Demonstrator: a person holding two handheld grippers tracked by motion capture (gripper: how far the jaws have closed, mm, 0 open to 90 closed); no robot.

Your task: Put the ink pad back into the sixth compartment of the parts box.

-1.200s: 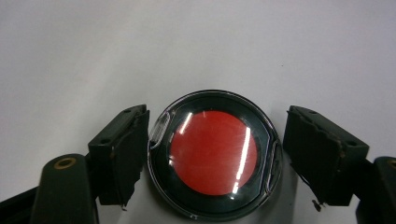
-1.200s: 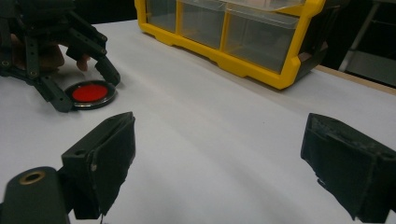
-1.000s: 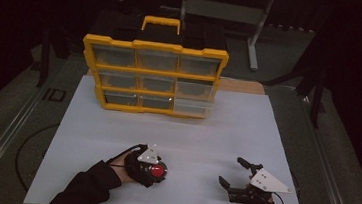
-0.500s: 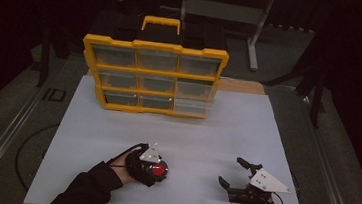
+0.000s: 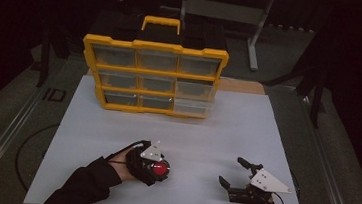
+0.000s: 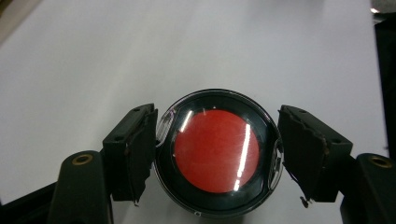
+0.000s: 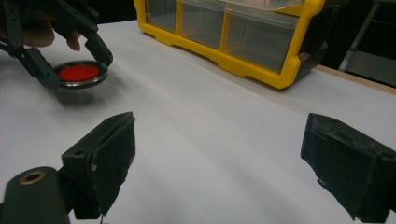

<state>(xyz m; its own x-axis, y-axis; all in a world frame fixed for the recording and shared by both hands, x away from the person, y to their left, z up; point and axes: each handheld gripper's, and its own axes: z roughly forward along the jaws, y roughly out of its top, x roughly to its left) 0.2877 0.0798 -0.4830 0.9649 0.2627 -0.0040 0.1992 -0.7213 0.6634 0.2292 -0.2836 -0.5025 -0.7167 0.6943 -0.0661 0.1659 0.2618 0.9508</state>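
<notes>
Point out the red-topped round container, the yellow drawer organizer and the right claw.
Red-topped round container (image 6: pixel 216 150): left gripper view, middle of its red lid.
Yellow drawer organizer (image 5: pixel 154 72): high view, yellow frame bar between upper drawer rows.
Right claw (image 5: pixel 232 173): high view, midway between its open fingertips.

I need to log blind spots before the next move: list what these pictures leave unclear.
- Round red-lidded container: its underside and contents, hidden by the lid in the left gripper view.
- Yellow drawer organizer: drawer contents, too dim and small in the high view.
- Right gripper: jaw tips cut off by the right gripper view's bottom edge.
</notes>
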